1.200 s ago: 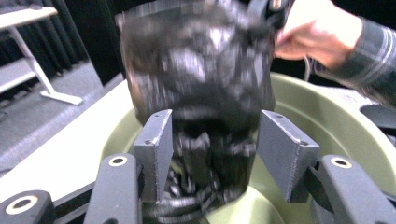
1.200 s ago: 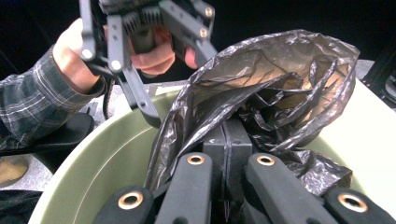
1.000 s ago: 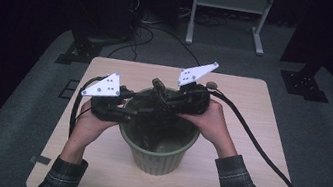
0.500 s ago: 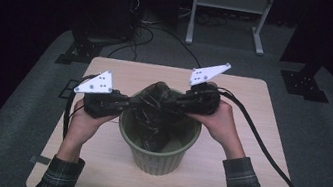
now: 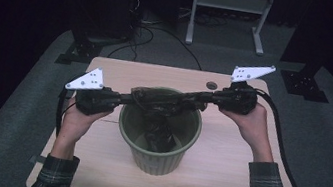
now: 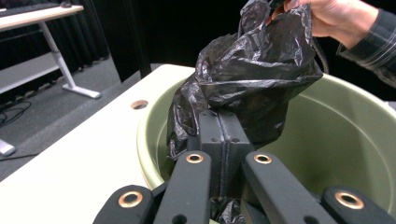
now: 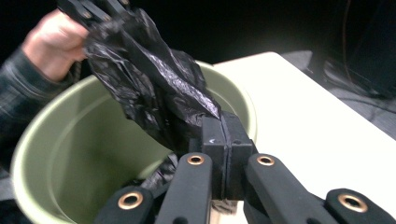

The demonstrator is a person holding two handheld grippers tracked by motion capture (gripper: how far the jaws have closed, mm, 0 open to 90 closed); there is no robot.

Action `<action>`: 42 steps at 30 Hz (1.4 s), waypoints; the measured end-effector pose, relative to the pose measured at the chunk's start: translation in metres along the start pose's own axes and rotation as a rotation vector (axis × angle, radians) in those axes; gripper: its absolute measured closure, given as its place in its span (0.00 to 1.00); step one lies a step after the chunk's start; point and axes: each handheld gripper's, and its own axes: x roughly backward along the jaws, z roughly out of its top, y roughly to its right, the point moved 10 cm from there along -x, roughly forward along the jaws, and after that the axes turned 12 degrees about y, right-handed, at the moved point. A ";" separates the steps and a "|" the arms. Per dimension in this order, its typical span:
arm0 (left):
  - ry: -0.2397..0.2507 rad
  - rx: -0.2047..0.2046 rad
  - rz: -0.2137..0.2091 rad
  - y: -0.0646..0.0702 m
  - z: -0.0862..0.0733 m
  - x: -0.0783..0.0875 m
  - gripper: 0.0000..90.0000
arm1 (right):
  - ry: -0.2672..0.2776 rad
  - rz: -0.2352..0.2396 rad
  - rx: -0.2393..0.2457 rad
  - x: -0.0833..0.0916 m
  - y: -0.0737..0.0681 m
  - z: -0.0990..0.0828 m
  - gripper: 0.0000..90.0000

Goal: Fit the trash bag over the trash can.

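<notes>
Black bag point(image 5: 163, 104) now stretched wider | both tongs clamped | green bin point(image 5: 156, 145)

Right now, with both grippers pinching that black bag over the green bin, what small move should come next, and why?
Probably keep pulling the two grippers apart and down toward the rim. The left gripper and right gripper are each shut on the bag, stretched across the bin, but its mouth looks bunched and narrow, not yet wide enough to fold over the rim.
</notes>
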 end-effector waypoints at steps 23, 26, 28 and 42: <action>-0.006 0.012 -0.010 0.002 -0.002 -0.006 1.00 | 0.098 0.103 0.071 -0.020 -0.046 0.037 0.64; 0.003 0.014 -0.011 0.003 -0.001 -0.005 1.00 | 0.067 0.091 0.073 -0.032 -0.043 0.031 0.69; 0.004 0.015 -0.011 0.002 -0.001 -0.004 1.00 | 0.052 0.091 0.065 -0.038 -0.041 0.026 0.81; 0.009 0.036 0.039 -0.013 -0.005 0.011 1.00 | 0.056 0.070 0.051 -0.004 -0.035 0.009 1.00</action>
